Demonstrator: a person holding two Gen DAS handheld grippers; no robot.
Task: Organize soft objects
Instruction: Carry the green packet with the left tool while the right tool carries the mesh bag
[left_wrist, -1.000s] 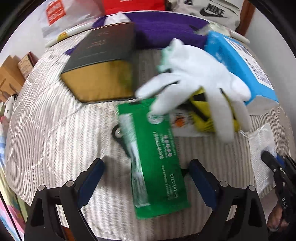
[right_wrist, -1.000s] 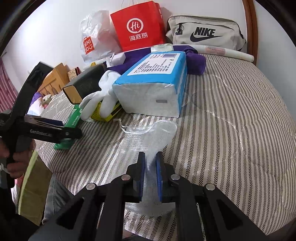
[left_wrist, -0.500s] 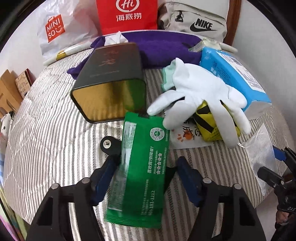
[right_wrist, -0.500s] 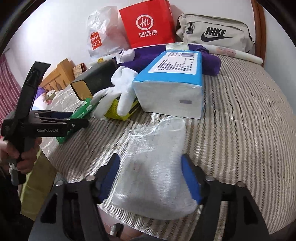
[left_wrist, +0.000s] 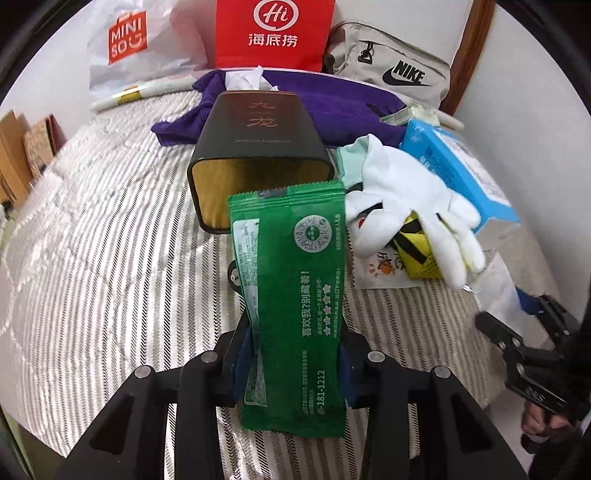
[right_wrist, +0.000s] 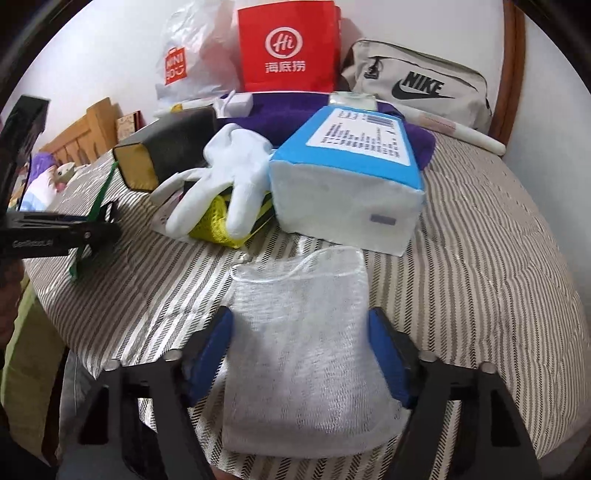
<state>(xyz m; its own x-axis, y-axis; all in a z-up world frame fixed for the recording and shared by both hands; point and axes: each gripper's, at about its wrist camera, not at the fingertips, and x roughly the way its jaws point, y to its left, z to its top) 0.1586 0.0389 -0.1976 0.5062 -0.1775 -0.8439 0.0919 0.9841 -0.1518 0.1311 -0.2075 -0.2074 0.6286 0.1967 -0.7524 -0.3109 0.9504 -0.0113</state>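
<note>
My left gripper (left_wrist: 291, 350) is shut on a green foil packet (left_wrist: 295, 295) and holds it edge-on above the striped bed cover, in front of a black and gold box (left_wrist: 258, 155). My right gripper (right_wrist: 299, 354) is open, its blue pads on either side of a white mesh pouch (right_wrist: 306, 354) lying on the bed. A white glove (right_wrist: 229, 181) lies over a yellow and black item (right_wrist: 218, 225), next to a blue tissue pack (right_wrist: 351, 184). A purple towel (left_wrist: 325, 107) lies behind them.
A red paper bag (right_wrist: 288, 48), a white Miniso bag (right_wrist: 184, 66) and a grey Nike pouch (right_wrist: 417, 88) stand along the wall at the back. The bed edge runs close under both grippers. Wooden furniture (right_wrist: 81, 129) is at the left.
My left gripper closed on the green packet and lifted it off the bed. My right gripper opened and let go of the mesh pouch, which now lies between its pads.
</note>
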